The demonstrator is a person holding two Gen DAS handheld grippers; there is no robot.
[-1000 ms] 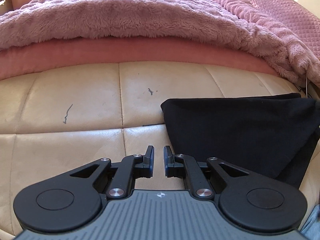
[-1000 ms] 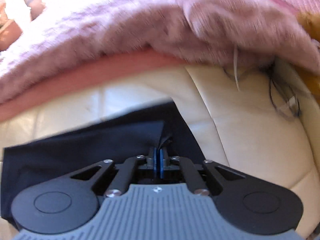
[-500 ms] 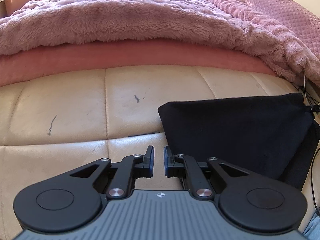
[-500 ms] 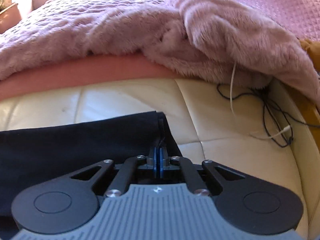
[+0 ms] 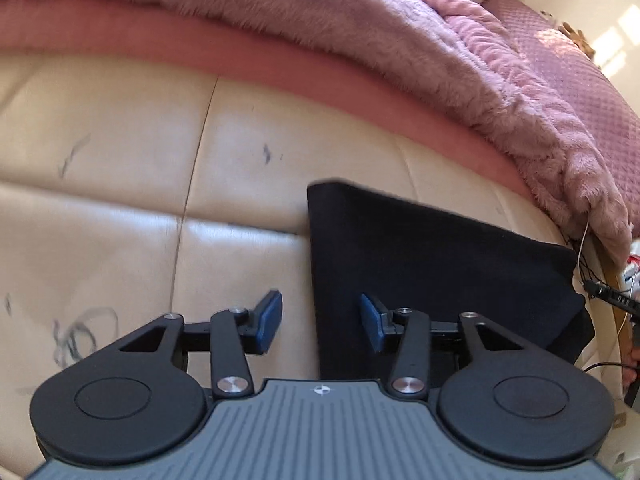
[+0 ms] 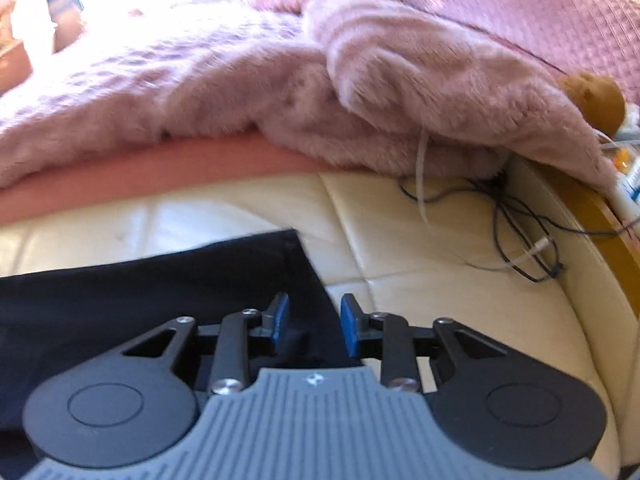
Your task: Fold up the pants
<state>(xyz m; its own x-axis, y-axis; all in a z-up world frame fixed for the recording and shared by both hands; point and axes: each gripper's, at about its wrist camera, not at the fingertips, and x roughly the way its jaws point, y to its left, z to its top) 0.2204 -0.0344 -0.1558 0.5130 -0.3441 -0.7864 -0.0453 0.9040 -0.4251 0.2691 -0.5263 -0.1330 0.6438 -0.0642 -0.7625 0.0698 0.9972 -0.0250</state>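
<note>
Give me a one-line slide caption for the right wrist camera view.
Right gripper, jaws just opened, straddles the edge of the folded black pants on a cream cushion.

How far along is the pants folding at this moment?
Done: the dark pants lie folded in a flat, compact shape on the cream cushion. In hand: nothing; the right tongs have just been opening over a pants edge, and the left tongs have opened too. Left: perhaps one more fold or smoothing.
</note>
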